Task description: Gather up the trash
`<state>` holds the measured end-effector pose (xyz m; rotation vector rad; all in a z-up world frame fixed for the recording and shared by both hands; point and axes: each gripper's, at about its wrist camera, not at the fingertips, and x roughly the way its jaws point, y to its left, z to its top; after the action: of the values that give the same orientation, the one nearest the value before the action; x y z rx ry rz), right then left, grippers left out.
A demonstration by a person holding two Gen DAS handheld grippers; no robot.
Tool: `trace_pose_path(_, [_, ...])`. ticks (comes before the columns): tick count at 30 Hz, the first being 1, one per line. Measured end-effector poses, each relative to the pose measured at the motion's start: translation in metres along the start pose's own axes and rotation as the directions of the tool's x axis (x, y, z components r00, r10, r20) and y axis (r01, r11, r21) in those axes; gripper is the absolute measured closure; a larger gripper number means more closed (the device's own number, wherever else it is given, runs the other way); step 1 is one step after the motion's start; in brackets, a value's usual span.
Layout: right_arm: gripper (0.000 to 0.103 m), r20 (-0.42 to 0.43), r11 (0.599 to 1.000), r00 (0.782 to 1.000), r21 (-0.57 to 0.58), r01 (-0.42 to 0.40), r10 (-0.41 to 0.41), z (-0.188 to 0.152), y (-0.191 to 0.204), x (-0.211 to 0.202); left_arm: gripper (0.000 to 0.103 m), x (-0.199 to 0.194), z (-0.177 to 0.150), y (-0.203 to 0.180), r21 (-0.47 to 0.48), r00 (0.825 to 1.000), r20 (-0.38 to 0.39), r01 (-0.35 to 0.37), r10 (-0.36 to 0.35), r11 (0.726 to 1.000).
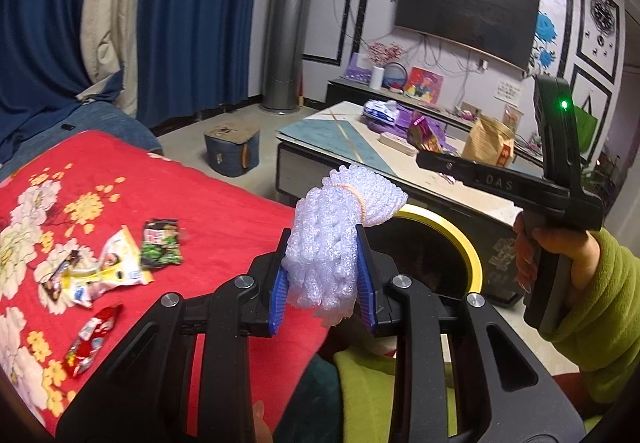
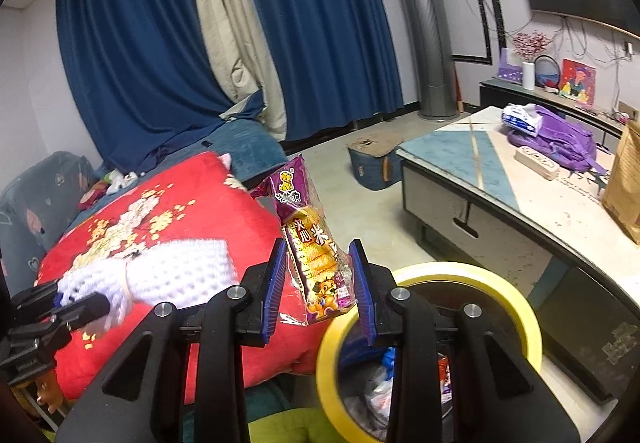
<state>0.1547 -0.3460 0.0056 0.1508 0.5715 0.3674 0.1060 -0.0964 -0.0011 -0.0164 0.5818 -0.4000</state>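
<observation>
- While the white foam fruit net [image 1: 332, 243] is pinched between the blue pads of the left gripper [image 1: 325, 275], it is held above the edge of the red floral blanket [image 1: 192, 203], beside the yellow-rimmed trash bin [image 1: 468, 243].
- A purple-and-yellow rice snack wrapper [image 2: 312, 247] is clamped upright by the right gripper [image 2: 318, 283], just left of the bin's rim [image 2: 480, 275].
- Four more wrappers [image 1: 120, 263] are left lying on the blanket.
</observation>
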Motion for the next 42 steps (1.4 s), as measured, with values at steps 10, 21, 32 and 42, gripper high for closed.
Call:
trace_pose_path(10, [0.072, 0.007, 0.996, 0.998, 0.068, 0.064, -0.064, -0.006, -0.036, -0.007, 0.081, 0.031, -0.002, -0.037, 0.076, 0.997, -0.044, 0.062, -0.058, 0.995])
trace_pose_path(21, [0.072, 0.002, 0.987, 0.993, 0.107, 0.119, -0.120, -0.013, -0.065, -0.007, 0.081, 0.063, -0.006, -0.061, 0.129, 0.989, -0.109, 0.112, -0.098, 0.985])
trace_pose_path(32, [0.072, -0.051, 0.980, 0.989, 0.136, 0.144, -0.138, -0.026, -0.082, 0.003, 0.081, 0.094, -0.015, -0.075, 0.156, 0.976, -0.185, 0.146, -0.116, 0.977])
trace_pose_path(42, [0.071, -0.126, 0.972, 0.982, 0.167, 0.163, -0.143, -0.039, -0.096, 0.020, 0.080, 0.123, -0.027, -0.083, 0.157, 0.957, -0.258, 0.176, -0.132, 0.972])
